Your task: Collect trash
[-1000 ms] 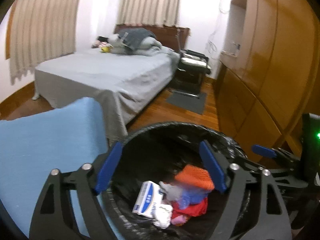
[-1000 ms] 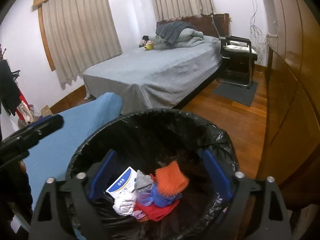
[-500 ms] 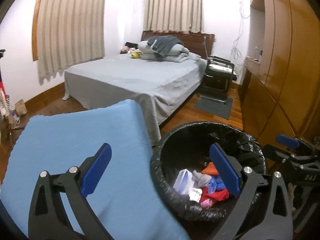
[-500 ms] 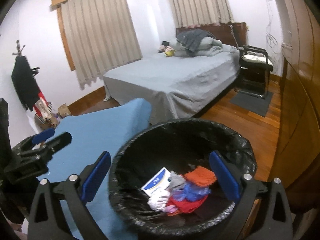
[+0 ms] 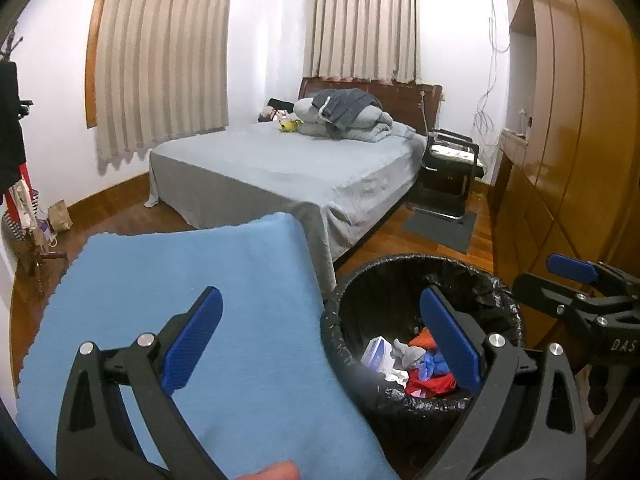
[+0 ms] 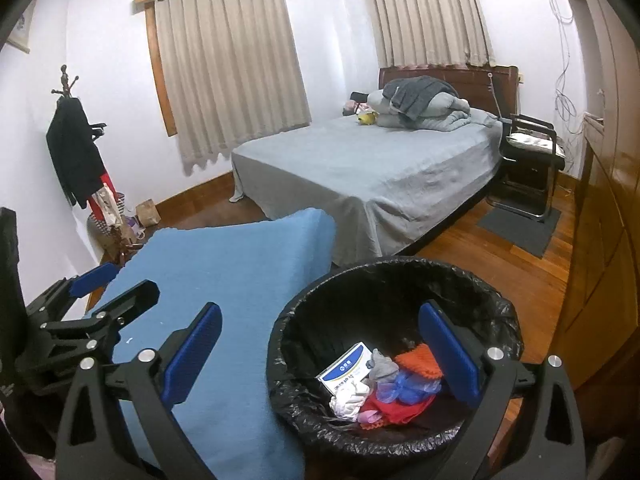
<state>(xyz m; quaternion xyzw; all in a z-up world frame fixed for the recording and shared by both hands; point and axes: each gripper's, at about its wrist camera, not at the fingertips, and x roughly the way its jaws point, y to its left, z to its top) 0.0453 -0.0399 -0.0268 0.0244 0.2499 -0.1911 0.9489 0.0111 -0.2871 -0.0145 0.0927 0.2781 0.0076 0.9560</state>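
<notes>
Both blue-padded grippers, left (image 5: 318,344) and right (image 6: 318,354), hung spread and empty above the near black-lined bin (image 6: 400,276) of trash, so finding more litter likely came next.

We've got a bench (image 6: 224,280) under a blue cloth (image 5: 192,288), nothing else on it; the lined bin (image 6: 400,280) stands on the wood floor (image 6: 500,264) at its 3 o'clock.
</notes>
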